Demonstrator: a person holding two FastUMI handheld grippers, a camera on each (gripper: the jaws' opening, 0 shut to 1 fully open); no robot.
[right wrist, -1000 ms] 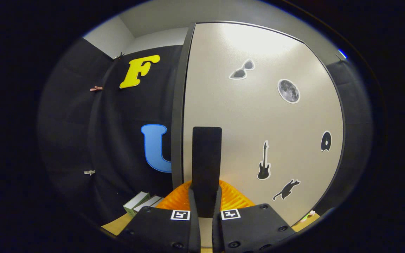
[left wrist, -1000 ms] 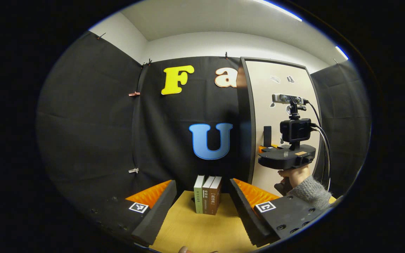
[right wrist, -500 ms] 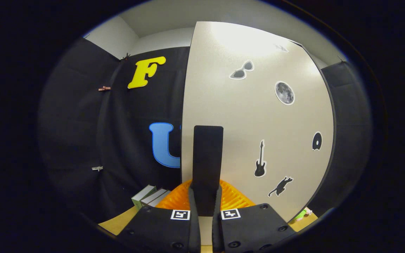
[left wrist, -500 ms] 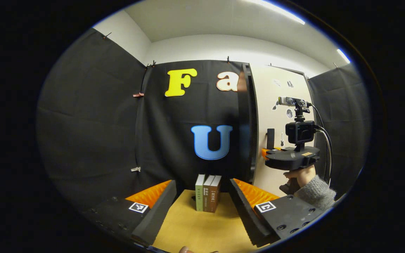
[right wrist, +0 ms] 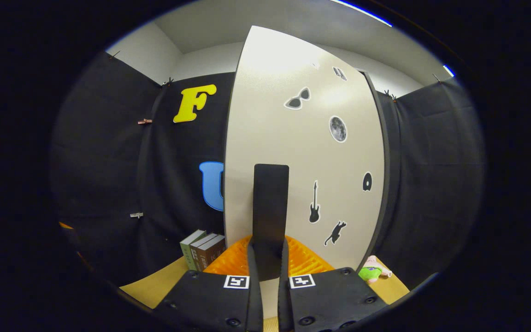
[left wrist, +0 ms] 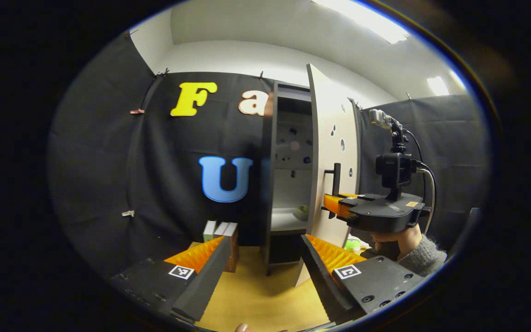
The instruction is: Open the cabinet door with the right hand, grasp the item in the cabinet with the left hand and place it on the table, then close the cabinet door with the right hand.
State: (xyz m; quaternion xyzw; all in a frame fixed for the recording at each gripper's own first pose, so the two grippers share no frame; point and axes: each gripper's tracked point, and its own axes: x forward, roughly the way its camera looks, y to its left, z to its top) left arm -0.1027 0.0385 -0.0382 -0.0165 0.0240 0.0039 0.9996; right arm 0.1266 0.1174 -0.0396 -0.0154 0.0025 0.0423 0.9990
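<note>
The pale cabinet door (right wrist: 302, 152), with black stickers on it, stands partly open. My right gripper (right wrist: 268, 258) is shut on the door's upright black handle (right wrist: 271, 207). The left gripper view shows that gripper (left wrist: 332, 205), held by a hand, at the handle (left wrist: 336, 177) on the door (left wrist: 332, 138), which I see nearly edge-on. Inside the cabinet (left wrist: 288, 184) a small greenish item (left wrist: 300, 212) lies on a pale shelf. My left gripper (left wrist: 265, 240) is open with nothing between its fingers, a short way in front of the cabinet's opening and low over the table (left wrist: 265, 299).
Three books (left wrist: 221, 230) stand upright on the wooden table, left of the cabinet, also seen as books (right wrist: 203, 249) in the right gripper view. A small green and pink plush toy (right wrist: 374, 272) lies on the table by the door's hinge side. Black cloth walls the booth.
The door has swung outward with my right gripper on its handle, and the cabinet's inside and shelf now show. The books have shifted left in the left gripper view.
</note>
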